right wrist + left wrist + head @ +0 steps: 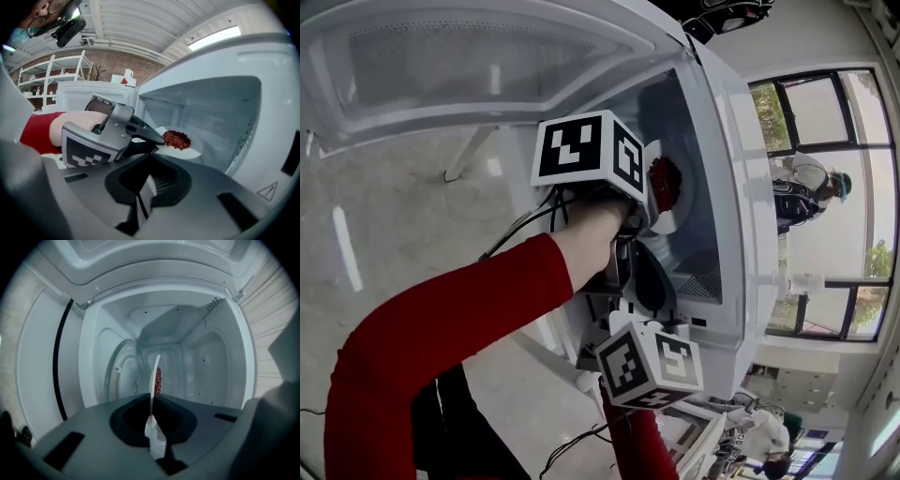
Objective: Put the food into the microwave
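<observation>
- Food (664, 183), a heap of small red pieces, lay on a white plate (667, 217) that was held inside the open microwave (727, 187).
- The left gripper (645, 214) had its jaws clamped on the near rim of the plate. The person's hand (598, 232) held that gripper, with a red sleeve (441, 328) behind it.
- In the left gripper view the plate (153, 380) showed edge-on between the closed jaws of the left gripper (153, 423), and the food (158, 379) showed as a red patch on one side of it.
- Beyond the plate in that view was the white inner chamber with its glass turntable (117, 376). The plate looked apart from the turntable, not resting on it.
- The microwave door (478, 66) stood swung wide open, well away from the chamber.
- The right gripper (139, 202) had its jaws together with nothing between them. It was just outside the front of the microwave and pointed towards the opening.
- In the right gripper view the left gripper (151, 137) reached into the chamber from the left. The plate (190, 146) and the food (176, 139) were past its tips, within the opening.
- The marker cube (652, 366) of the right gripper sat near the lower front corner of the microwave in the head view.
</observation>
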A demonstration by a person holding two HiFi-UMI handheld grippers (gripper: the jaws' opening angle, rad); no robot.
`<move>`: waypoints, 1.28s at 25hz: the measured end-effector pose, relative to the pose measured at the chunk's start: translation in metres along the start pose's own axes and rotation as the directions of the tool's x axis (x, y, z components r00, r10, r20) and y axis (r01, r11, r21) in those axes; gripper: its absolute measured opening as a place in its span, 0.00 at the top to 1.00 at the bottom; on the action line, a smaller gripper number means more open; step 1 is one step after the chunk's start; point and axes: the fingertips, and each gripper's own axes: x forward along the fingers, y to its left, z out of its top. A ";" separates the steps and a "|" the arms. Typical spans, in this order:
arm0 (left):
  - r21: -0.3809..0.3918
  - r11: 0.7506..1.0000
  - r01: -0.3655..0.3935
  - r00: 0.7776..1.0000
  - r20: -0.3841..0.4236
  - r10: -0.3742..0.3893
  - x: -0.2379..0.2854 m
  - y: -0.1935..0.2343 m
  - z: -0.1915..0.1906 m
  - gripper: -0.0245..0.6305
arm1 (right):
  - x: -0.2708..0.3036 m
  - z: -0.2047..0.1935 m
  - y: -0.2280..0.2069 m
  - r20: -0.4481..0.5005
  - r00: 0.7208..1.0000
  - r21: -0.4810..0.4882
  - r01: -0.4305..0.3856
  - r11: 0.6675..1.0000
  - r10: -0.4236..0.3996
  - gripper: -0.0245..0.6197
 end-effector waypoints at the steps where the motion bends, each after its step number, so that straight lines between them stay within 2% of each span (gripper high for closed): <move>1: 0.004 1.000 -0.008 1.000 -0.002 0.008 0.002 0.001 0.001 0.93 | 0.002 0.000 -0.002 -0.007 1.000 0.010 0.002 1.000 -0.002 0.94; 17: 0.022 0.992 -0.121 0.990 -0.072 0.123 0.015 0.015 0.007 0.93 | 0.007 0.000 -0.011 -0.039 0.999 0.066 0.037 0.997 -0.035 0.94; 24: 0.107 0.980 -0.168 0.974 -0.133 0.181 0.019 0.014 0.003 0.93 | 0.007 0.001 -0.012 -0.039 0.999 0.082 0.031 0.996 -0.027 0.94; 32: 0.208 0.956 -0.206 0.958 -0.155 0.240 0.024 0.014 0.007 0.93 | 0.011 -0.001 -0.012 -0.071 0.997 0.071 0.032 0.997 -0.027 0.94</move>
